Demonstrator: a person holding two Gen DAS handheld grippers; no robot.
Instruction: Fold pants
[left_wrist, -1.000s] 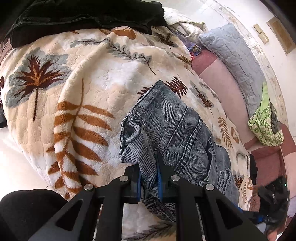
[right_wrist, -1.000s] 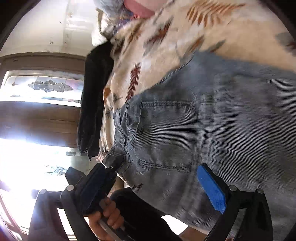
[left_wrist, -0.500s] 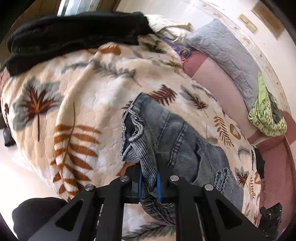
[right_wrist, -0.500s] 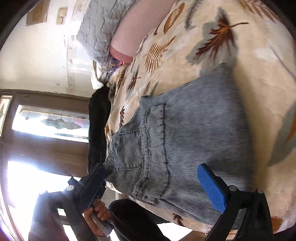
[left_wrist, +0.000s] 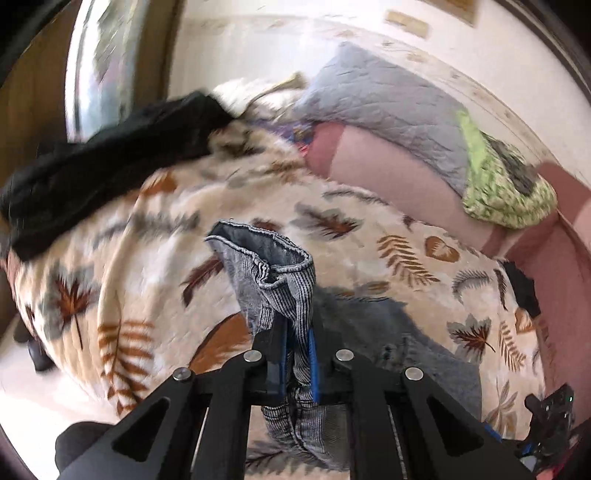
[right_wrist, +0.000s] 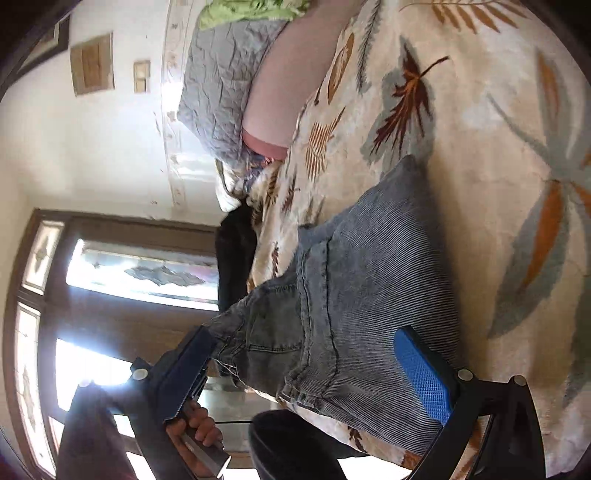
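**Denim pants mid-fold on a leaf-print bed**

At the near edge of the bed, the left gripper (left_wrist: 297, 354) was clamped tight on a bunched hem of the grey-blue denim pants (left_wrist: 273, 280), holding that end raised off the cover so the cuff stood open above its fingers. The right gripper (right_wrist: 306, 373) hovered with its jaws spread wide and nothing between them, one blue pad (right_wrist: 421, 373) just over the cloth. The fold looked partly done: the pants lay doubled into a short, thick panel near the bed's front edge, back pocket (right_wrist: 275, 325) showing, but the lifted end had yet to be laid down and smoothed. The denim was finely ribbed, faded, with heavy stitched seams and a frayed-looking waist corner. Around it spread the cream blanket (left_wrist: 369, 236) printed with brown and grey leaves. Farther off lay a black garment (left_wrist: 110, 162) at the far left, a grey quilted pillow (left_wrist: 388, 99) against the wall, and a green cloth (left_wrist: 506, 192) at the far right.
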